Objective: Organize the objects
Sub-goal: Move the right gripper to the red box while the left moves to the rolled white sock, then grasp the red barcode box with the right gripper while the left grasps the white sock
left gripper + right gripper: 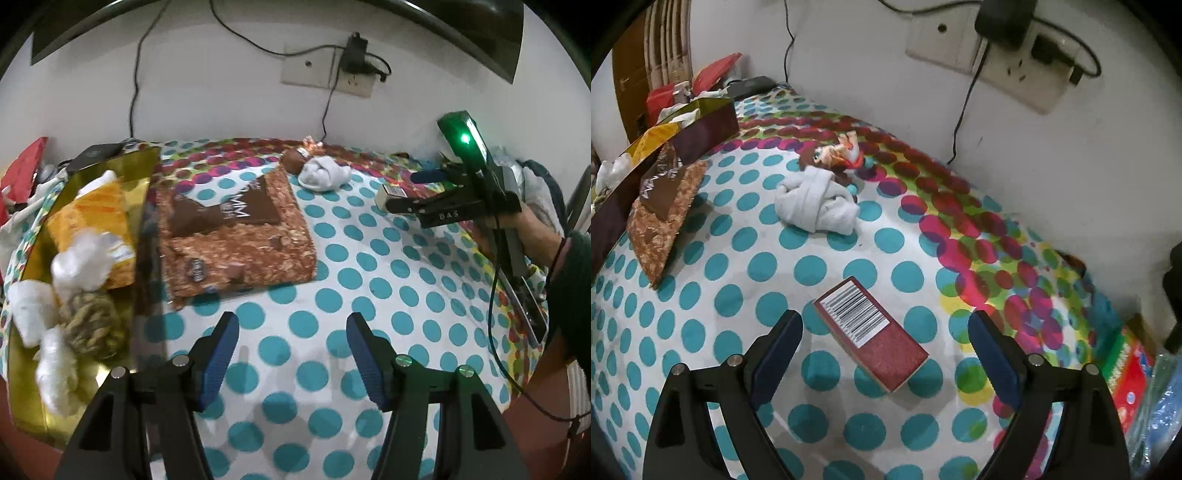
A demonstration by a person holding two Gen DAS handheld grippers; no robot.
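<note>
A red matchbox [871, 332] with a barcode lies on the dotted cloth between my right gripper's [884, 341] open fingers, touching neither. In the left wrist view the right gripper [406, 192] stands over the matchbox [391, 194] at the right. My left gripper [291, 332] is open and empty above bare cloth. A gold box [110, 206] at the left holds a yellow packet [92, 221], white cotton balls [81, 258] and a rope ball [88, 325]. A white rolled sock [816, 206] and a small doll [834, 155] lie near the wall.
A brown snack packet [232, 229] lies beside the gold box. Cables and a wall socket [1015, 66] are behind the bed. Red items [22, 173] sit at the far left. A colourful box [1126, 369] and plastic lie at the right edge.
</note>
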